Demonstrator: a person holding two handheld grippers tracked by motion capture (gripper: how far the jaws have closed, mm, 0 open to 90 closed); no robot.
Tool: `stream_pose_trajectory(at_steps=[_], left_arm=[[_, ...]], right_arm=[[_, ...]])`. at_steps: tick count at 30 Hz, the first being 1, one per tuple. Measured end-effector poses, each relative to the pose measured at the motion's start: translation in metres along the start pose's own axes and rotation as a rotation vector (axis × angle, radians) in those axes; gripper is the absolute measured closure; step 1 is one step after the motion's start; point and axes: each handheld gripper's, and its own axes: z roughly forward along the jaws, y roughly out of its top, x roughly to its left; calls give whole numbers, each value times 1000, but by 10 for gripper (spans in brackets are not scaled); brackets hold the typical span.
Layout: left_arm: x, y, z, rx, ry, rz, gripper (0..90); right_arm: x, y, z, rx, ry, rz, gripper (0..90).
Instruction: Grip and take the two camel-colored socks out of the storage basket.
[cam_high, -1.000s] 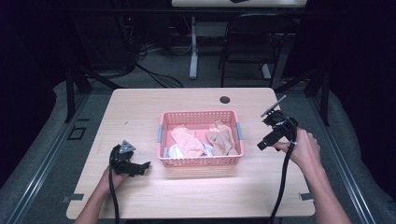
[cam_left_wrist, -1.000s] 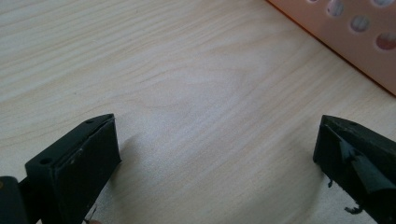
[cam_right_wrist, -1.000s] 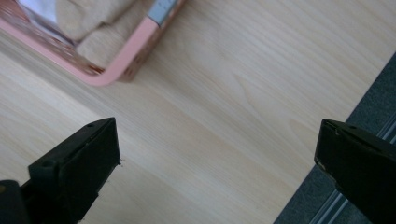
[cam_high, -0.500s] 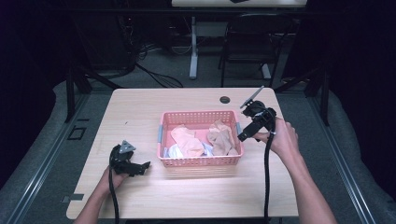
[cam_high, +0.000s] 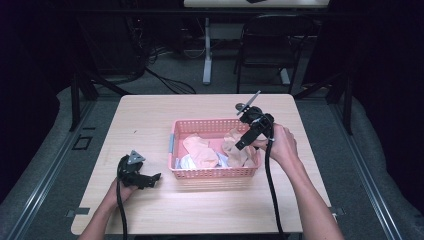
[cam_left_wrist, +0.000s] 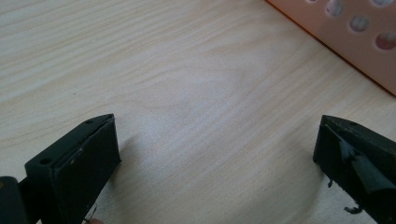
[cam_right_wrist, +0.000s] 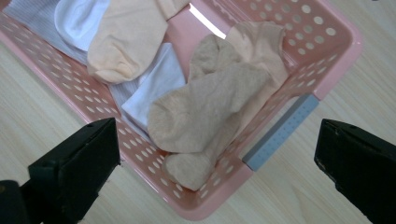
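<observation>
The pink basket (cam_high: 215, 172) sits near the middle of the tabletop (cam_high: 150, 120), and I place everything else by it. My right gripper (cam_high: 248, 134) hangs over the basket's right end, tilted down toward the inside, with my right hand (cam_high: 280, 145) just outside the basket's right wall. Its fingers (cam_right_wrist: 74, 163) are spread wide with nothing between them; in the right gripper view they frame the basket's corner from above without touching it. Directly below that gap lies a tan sock (cam_right_wrist: 210, 112), bunched against the basket's right wall, with a second tan sock (cam_right_wrist: 201, 168) partly under it. Beside them toward the basket's middle lies a peach sock (cam_right_wrist: 126, 37), and white cloth pieces (cam_right_wrist: 154, 88) lie between and under the socks on the basket floor. A grey handle strip (cam_right_wrist: 280, 133) runs along the outside of the basket's near end in that view. My left gripper (cam_high: 135, 172) rests on the tabletop well to the left of the basket, held in my left hand (cam_high: 122, 187). Its fingers (cam_left_wrist: 74, 168) are spread too, empty, low over bare wood, with the basket's perforated wall (cam_left_wrist: 355, 32) showing at the upper right of the left gripper view. Whether they actually touch the wood I cannot quite tell.
</observation>
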Motion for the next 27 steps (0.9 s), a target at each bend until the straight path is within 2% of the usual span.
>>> stream_pose_trajectory(at_steps=[7,13,15,16,18,20,22,27], left_arm=[[0,0,0,0,0,0,0],[0,0,0,0,0,0,0],[0,0,0,0,-1,0,0],[0,0,0,0,0,0,1],[0,0,0,0,0,0,0],[0,0,0,0,-1,1,0],[0,0,0,0,-1,0,0],[0,0,0,0,-1,1,0]], right_arm=[[5,9,12,16,27,-17,10],[9,15,24,58,43,-33,91],[8,16,32,78,45,-28,150],[8,17,37,105,51,-15,169],[6,17,45,139,44,-13,263],[3,18,53,179,42,-13,275],[2,17,59,187,38,3,331],[0,15,70,213,26,2,413]])
